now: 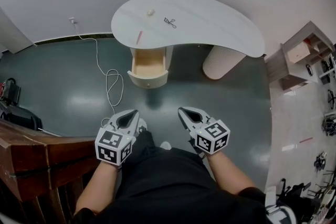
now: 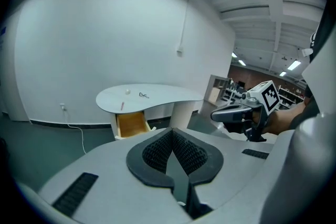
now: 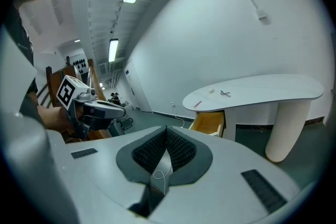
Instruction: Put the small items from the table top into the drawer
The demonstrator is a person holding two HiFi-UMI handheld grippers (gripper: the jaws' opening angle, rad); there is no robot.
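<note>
Step in hand, as I judge: approach to the worktop [image 1: 220, 23]. Both grippers are well apart from it.

Left gripper [image 1: 127, 118] and right gripper [image 1: 189, 114] are clenched, pads together, nothing grasped. In the right gripper view a thin pale loop shows behind the pads; I cannot tell what it is.

Advice: come near first, open one gripper before reaching, take 1 item per go, and pinch low on the flat ones.

The drawer [image 1: 148, 80] stands pulled out under the worktop's left end, so no need to open it.

Items, all on the left part of the top:
- small pale ball [image 1: 150, 12], far side, may roll
- black wire clip [image 1: 169, 22], to its right
- thin pink stick [image 1: 139, 37], at the near edge, just beside the drawer
</note>
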